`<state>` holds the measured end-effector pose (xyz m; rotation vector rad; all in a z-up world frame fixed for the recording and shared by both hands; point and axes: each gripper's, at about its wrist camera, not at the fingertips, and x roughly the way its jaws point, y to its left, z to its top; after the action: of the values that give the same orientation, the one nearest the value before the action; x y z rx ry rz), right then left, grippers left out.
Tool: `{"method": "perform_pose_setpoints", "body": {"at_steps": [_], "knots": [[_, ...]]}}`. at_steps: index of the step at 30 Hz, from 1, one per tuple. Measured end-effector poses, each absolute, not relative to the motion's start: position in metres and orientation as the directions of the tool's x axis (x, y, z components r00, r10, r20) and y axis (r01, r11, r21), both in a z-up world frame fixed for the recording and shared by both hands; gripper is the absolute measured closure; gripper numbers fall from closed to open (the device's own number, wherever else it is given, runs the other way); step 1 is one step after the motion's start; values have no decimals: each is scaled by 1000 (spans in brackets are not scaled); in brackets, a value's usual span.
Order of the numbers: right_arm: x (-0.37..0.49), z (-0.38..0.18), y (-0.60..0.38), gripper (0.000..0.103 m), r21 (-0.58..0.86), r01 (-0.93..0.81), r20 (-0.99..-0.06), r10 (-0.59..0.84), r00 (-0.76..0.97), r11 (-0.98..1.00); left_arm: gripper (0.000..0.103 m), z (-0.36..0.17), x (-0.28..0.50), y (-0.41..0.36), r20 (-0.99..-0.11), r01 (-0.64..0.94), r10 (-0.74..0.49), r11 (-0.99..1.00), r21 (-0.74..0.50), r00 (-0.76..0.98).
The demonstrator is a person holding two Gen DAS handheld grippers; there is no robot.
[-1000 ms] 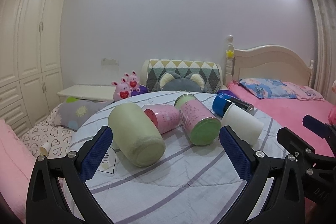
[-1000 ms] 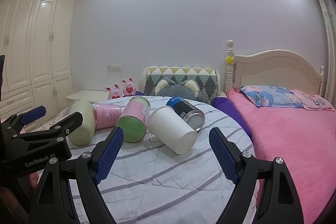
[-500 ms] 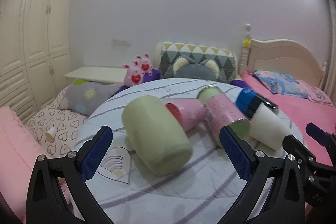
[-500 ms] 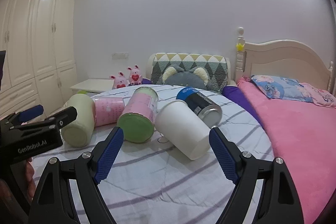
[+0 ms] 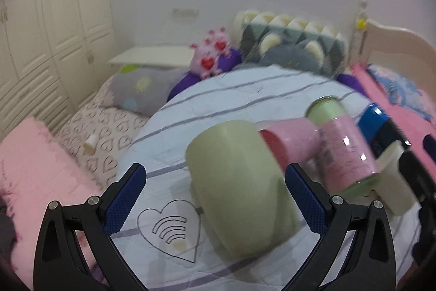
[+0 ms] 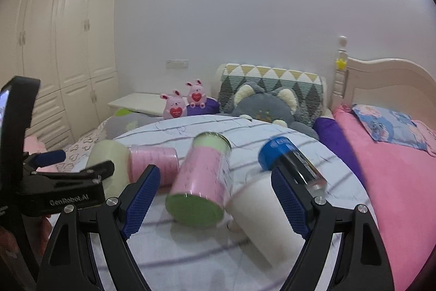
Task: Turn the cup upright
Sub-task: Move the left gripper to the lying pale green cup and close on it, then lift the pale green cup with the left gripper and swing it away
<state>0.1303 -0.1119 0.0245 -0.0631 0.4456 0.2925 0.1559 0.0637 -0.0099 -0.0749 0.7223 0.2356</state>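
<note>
Several cups lie on their sides in a row on a round table with a striped cloth [image 5: 245, 97]. A pale green cup [image 5: 239, 187] lies between the open fingers of my left gripper [image 5: 215, 198], untouched. Beside it lie a pink cup [image 5: 291, 141], a pink-and-green can [image 5: 346, 149], a blue-and-black can [image 5: 376, 124] and a white cup [image 5: 395, 182]. My right gripper [image 6: 215, 198] is open with the pink-and-green can [image 6: 201, 182] and white cup [image 6: 264, 212] between its fingers. The pale green cup [image 6: 111, 162] shows behind the left gripper's body [image 6: 54, 187].
A pink bed [image 6: 395, 182] stands to the right. Pillows, a grey cat cushion [image 6: 264, 105] and pink plush rabbits [image 6: 185, 102] lie behind the table. A white wardrobe [image 6: 62, 45] fills the left wall. A heart print [image 5: 169, 231] marks the cloth.
Both grippers have moved forward and down toward the cups. The pale green cup now sits between the left fingers and the white cup between the right fingers. Both stayed open.
</note>
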Motion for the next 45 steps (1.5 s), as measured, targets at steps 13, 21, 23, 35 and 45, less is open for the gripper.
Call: {"method": "perform_pose_setpoints", "body": {"at_steps": [13,21,23,35,45], "knots": [[185,30,-99,18,-55,-434,-500,351,791,899,0,-20,188,64,-831,-325,131,944,-63,541],[208,19,-99,18,-14,-476,-560,388,732,879,21,-37,196,69,-890,-355,-5,916,-188,457],[214,15,-101,18,-3,-471,-579,383,720,882,21,-36,196,67,-890,-367,11,913,-178,457],[221,11,-105,18,38,-463,-612,387,689,885,21,-29,191,70,-892,-392,68,911,-127,447],[203,23,-113,18,26,-425,-608,352,712,905,21,-13,170,60,-878,-337,57,934,-122,475]]}}
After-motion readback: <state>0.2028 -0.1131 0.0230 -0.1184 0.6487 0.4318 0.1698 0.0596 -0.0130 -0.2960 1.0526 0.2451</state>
